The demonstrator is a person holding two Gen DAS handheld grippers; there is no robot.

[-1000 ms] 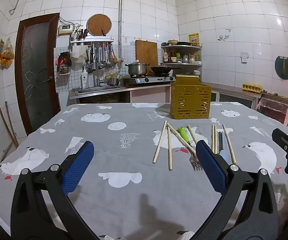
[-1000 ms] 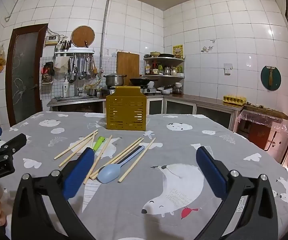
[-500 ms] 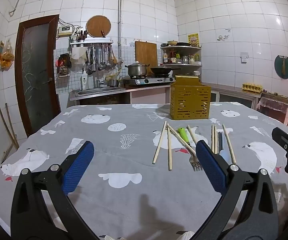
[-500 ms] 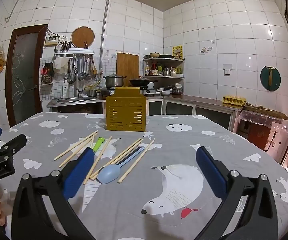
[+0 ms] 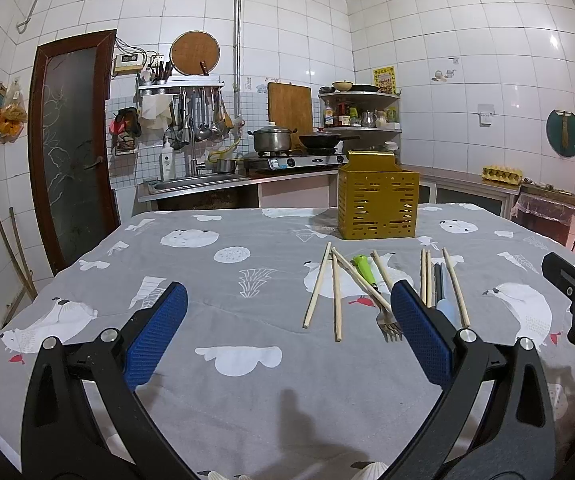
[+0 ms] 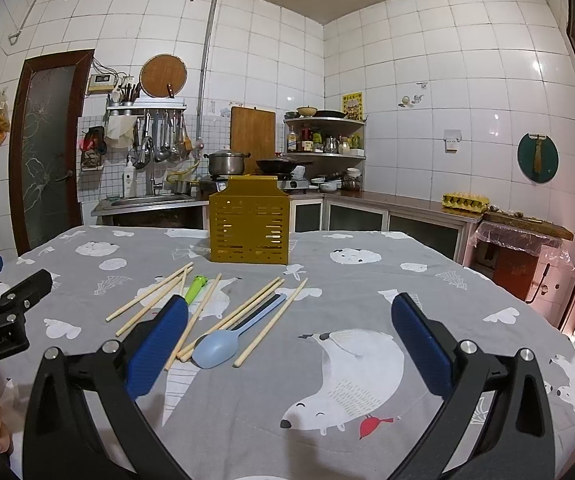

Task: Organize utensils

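Observation:
Several wooden chopsticks [image 5: 319,284] [image 6: 147,298] lie scattered on the grey patterned tablecloth [image 5: 247,380]. Among them lie a fork with a green handle [image 5: 367,276] [image 6: 195,286] and a light blue spoon [image 6: 217,350] [image 5: 445,306]. A yellow slotted utensil holder [image 5: 377,212] [image 6: 249,228] stands upright behind them. My left gripper [image 5: 287,328] is open and empty, low over the table in front of the utensils. My right gripper [image 6: 287,340] is open and empty, just right of the utensils.
A kitchen counter with a sink, a stove [image 5: 295,158] and pots runs along the back wall. A lower counter with an egg tray [image 6: 465,202] stands at the right. A brown door [image 5: 71,140] is at the left.

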